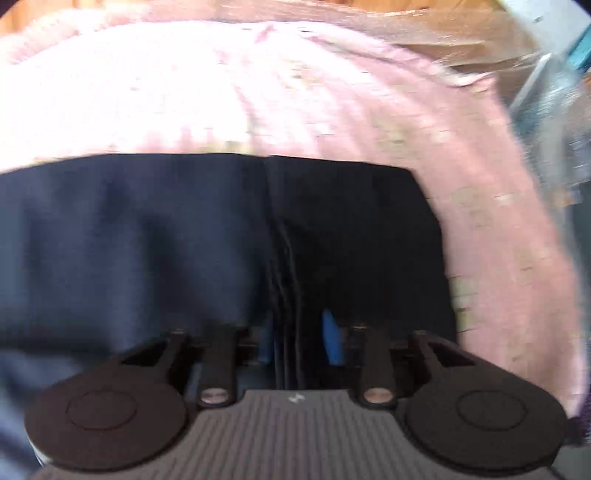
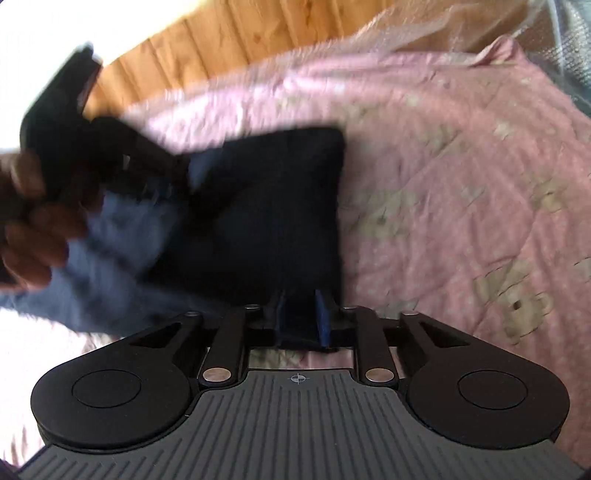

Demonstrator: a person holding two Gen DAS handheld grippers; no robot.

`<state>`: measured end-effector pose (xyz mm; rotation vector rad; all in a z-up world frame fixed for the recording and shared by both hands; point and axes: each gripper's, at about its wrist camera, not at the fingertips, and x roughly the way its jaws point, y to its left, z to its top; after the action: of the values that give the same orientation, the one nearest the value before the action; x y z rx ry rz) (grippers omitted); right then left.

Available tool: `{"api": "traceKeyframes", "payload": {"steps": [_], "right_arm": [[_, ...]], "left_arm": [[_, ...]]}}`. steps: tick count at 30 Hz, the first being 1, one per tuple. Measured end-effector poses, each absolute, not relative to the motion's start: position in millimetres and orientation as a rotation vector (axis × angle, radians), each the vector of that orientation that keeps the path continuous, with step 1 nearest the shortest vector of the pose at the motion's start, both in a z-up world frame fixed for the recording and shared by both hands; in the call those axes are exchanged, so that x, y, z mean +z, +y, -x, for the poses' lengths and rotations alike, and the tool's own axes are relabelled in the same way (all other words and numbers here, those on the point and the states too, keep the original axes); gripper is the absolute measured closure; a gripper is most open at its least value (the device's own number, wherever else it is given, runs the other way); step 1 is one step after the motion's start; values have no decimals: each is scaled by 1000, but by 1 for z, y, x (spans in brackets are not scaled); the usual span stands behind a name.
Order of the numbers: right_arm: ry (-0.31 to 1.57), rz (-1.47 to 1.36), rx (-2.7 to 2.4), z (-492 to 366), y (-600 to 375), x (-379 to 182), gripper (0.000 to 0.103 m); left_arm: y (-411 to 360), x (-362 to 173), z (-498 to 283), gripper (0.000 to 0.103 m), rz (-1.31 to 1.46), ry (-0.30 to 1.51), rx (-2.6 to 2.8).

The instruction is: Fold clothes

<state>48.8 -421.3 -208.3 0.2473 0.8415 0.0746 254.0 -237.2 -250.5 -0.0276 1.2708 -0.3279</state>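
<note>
Gripping the near edge of a dark navy garment [image 2: 258, 221], the right gripper [image 2: 301, 317] has its blue-padded fingers [image 2: 323, 317] closed onto a bunch of the cloth, which fills the narrow gap between them. The left gripper [image 1: 299, 343] does the same in its own view: several stacked edges of the same garment [image 1: 147, 240] run into the gap between its fingers [image 1: 330, 339], so it is clenched on a layered fold rather than on a single sheet. Holding many layers at once suggests the cloth is already doubled over, and that both grips serve to keep those layers aligned.

From the right wrist view, the left gripper [image 2: 122, 155] shows at the left, held in a person's hand [image 2: 33, 229], clamped on the garment's far-left part. The two grips sit well apart along the cloth, which would keep it spread between them.

Beyond the grippers, the garment lies as a roughly rectangular dark panel with a squared far corner, resting on or just over a pink quilted bedspread [image 2: 461, 184]; blur hides whether it touches. The bedspread gives a broad, soft surface for laying folds flat.

Farthest off, a wooden plank wall [image 2: 240, 40] stands behind the bed, and crinkled clear plastic [image 2: 443, 33] lies at the far right.
</note>
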Motion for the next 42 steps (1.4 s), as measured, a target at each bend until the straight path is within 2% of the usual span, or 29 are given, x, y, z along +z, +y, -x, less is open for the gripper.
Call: {"api": "traceKeyframes", "payload": {"steps": [1, 4, 5, 6, 7, 8, 9, 12, 13, 14, 15, 16, 17, 18, 19, 21, 24, 26, 27, 28, 30, 35, 38, 42], "right_arm": [[829, -260, 58, -45, -424, -204, 58], [839, -283, 48, -49, -427, -211, 58], [854, -271, 67, -52, -422, -217, 59], [866, -242, 85, -60, -418, -223, 86], [849, -172, 72, -59, -409, -219, 95], [830, -102, 60, -59, -401, -215, 100], [795, -24, 62, -56, -389, -207, 101], [697, 136, 97, -47, -359, -183, 101], [681, 145, 107, -44, -353, -180, 101], [665, 154, 117, -41, -348, -177, 101], [649, 162, 126, -38, -342, -175, 101], [648, 155, 111, -37, -341, -178, 100], [648, 147, 96, -36, -339, -182, 95], [653, 130, 69, -36, -340, -185, 76], [658, 114, 41, -37, -340, -189, 45], [668, 57, 28, -38, -342, -195, 24], [708, -18, 54, -45, -340, -205, 24], [737, -30, 59, -51, -336, -211, 38], [734, -18, 64, -52, -334, -207, 70], [731, -6, 68, -54, -332, -203, 97], [722, 22, 78, -55, -327, -195, 98], [596, 328, 204, -49, -282, -155, 99], [633, 407, 301, -53, -250, -172, 99], [712, 452, 372, -56, -224, -202, 96]], "left_arm": [[-235, -242, -250, 57, 20, 1265, -320], [-249, -223, -246, 56, -21, 1251, -373], [-262, -219, -249, 51, -41, 1249, -422], [-275, -216, -252, 48, -61, 1245, -471], [-287, -213, -254, 39, -81, 1242, -520], [-300, -210, -257, 33, -101, 1237, -568], [-312, -206, -259, 31, -121, 1232, -617], [-356, -215, -269, 30, -232, 1253, -726], [-366, -225, -270, 43, -296, 1270, -719], [-372, -234, -270, 74, -359, 1279, -701], [-375, -240, -269, 89, -408, 1280, -679], [-374, -242, -267, 91, -430, 1270, -652], [-373, -243, -265, 92, -451, 1259, -624], [-372, -243, -263, 92, -460, 1250, -601], [-368, -239, -261, 92, -444, 1247, -589], [-357, -227, -257, 92, -402, 1241, -578], [-346, -218, -262, 92, -353, 1238, -576], [-331, -210, -265, 92, -309, 1236, -567], [-320, -204, -266, 92, -284, 1235, -560], [-310, -199, -267, 92, -259, 1233, -553], [-285, -189, -270, 92, -196, 1230, -537], [-175, -180, -276, 92, 114, 1235, -462], [-126, -214, -284, 91, 261, 1245, -454], [-109, -245, -290, 91, 275, 1272, -413]]}}
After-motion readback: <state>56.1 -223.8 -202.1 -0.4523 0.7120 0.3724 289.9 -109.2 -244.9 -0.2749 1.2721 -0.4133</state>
